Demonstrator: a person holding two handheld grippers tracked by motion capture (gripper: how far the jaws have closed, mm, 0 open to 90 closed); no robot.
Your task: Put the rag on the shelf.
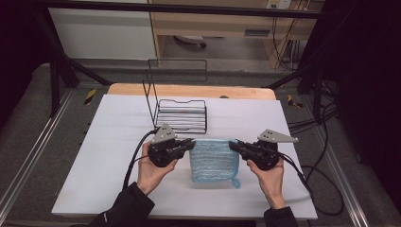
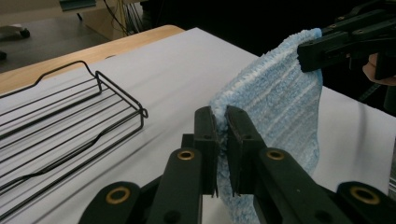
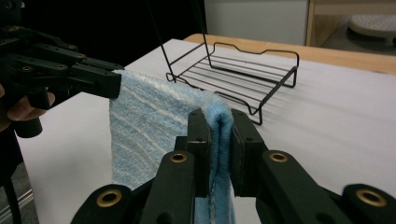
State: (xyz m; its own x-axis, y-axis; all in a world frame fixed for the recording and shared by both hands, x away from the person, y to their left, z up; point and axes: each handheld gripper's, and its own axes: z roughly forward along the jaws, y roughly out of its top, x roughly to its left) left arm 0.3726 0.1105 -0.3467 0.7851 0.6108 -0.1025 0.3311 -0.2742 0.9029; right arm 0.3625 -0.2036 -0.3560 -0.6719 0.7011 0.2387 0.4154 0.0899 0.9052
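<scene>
Two grippers (image 1: 191, 144) (image 1: 232, 145) pinch towel (image 1: 213, 160), lower edge probably lifted

On my table lies a white sheet (image 1: 118, 156), and it covers almost all of the top. At the far edge a strip of the wooden tabletop (image 1: 189, 90) stays uncovered. A black wire rack (image 1: 182, 116) stands on the far part of the sheet, a little to the left of the middle. Its tall wire back rises on its left side. Black cables (image 1: 317, 179) lie on the grey floor to the right of the table.
</scene>
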